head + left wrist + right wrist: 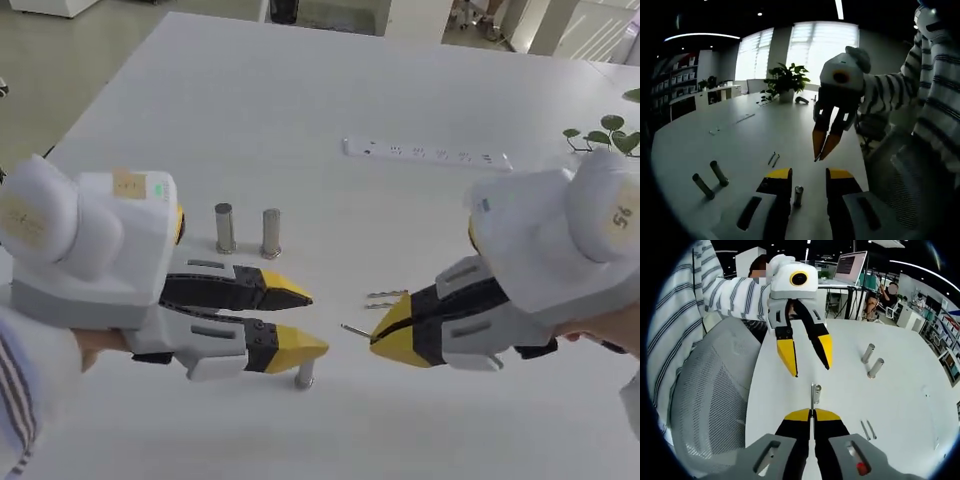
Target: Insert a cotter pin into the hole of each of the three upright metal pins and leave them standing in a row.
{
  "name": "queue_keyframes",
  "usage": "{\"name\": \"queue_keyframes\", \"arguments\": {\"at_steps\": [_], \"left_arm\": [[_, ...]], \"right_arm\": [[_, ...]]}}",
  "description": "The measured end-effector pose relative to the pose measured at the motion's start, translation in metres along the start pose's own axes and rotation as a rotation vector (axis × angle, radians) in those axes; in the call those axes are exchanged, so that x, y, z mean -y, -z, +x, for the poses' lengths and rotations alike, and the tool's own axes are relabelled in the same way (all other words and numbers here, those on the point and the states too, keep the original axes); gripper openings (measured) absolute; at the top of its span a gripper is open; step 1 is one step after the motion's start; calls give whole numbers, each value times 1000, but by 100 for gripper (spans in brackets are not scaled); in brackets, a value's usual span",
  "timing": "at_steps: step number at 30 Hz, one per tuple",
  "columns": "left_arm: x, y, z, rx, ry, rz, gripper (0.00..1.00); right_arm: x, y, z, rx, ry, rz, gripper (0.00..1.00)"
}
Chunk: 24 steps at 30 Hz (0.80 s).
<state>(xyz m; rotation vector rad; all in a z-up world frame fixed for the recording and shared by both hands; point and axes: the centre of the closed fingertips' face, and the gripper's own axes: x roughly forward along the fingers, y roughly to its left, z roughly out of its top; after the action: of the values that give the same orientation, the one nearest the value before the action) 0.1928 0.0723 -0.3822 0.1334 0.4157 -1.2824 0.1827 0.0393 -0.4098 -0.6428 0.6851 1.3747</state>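
My left gripper (300,320) is open, its yellow tips spread apart. A short upright metal pin (304,375) stands just beneath it and shows between the spread jaws (798,196) without being touched. My right gripper (385,345) is shut on a thin cotter pin (352,329). The cotter pin's tip (812,395) points at that metal pin (817,390) from close by. Two more upright metal pins (225,228) (271,232) stand side by side farther back. Two loose cotter pins (385,298) lie on the white table between the grippers.
A white power strip (425,153) lies far back on the table, and a small plant (605,135) is at the right edge. In the right gripper view a grey mesh chair (715,390) stands beside the table edge. A person sits at a desk in the background.
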Motion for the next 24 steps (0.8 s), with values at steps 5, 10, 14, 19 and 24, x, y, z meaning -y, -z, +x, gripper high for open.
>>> {"name": "queue_keyframes", "arguments": {"at_steps": [5, 10, 14, 19, 24], "left_arm": [[-4, 15, 5, -53, 8, 4, 21], [-8, 22, 11, -74, 12, 3, 19], [-8, 29, 16, -88, 21, -4, 18], [-7, 39, 20, -132, 30, 17, 15], [-11, 43, 21, -144, 27, 16, 11]], "right_arm": [[5, 13, 10, -51, -7, -6, 0], [7, 18, 19, -67, -22, 6, 0], [9, 22, 27, -81, -25, 10, 0], [8, 24, 34, -100, -39, 8, 0], [8, 24, 37, -100, -43, 15, 0]]}}
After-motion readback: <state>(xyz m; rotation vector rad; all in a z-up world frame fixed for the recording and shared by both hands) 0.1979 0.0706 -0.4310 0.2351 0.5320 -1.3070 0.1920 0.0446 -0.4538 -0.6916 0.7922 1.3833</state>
